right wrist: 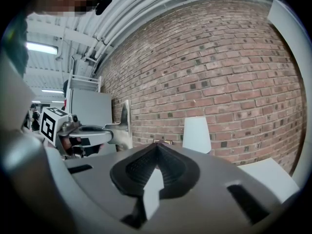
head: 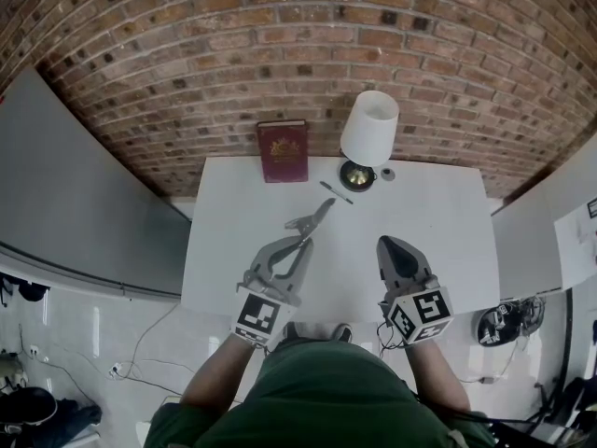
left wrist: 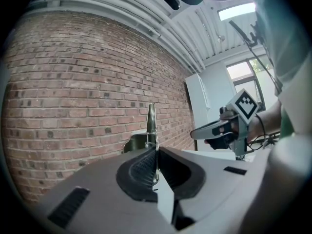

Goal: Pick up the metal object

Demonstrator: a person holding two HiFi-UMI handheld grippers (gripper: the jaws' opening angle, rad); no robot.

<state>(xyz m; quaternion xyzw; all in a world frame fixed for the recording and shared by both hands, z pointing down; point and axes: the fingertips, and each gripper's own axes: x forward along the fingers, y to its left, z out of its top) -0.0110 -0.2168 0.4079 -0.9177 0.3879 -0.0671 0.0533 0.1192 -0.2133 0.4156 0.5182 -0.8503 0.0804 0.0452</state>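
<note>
The metal object (head: pixel 315 218), a thin grey bracket-like piece, sticks out of my left gripper (head: pixel 300 243), which is shut on its near end. In the left gripper view the metal object (left wrist: pixel 151 123) stands up from the closed jaws of the left gripper (left wrist: pixel 156 154) against the brick wall. My right gripper (head: pixel 391 244) is over the table's right front part, shut with nothing in it. The right gripper (right wrist: pixel 157 148) shows its pads pressed together in its own view, and the metal object (right wrist: pixel 125 125) appears there at the left.
A white table (head: pixel 438 222) stands against a brick wall. At its back edge are a dark red book (head: pixel 283 150), a lamp with a white shade (head: pixel 369 129) and a pen (head: pixel 336 192). Grey panels flank the table on both sides.
</note>
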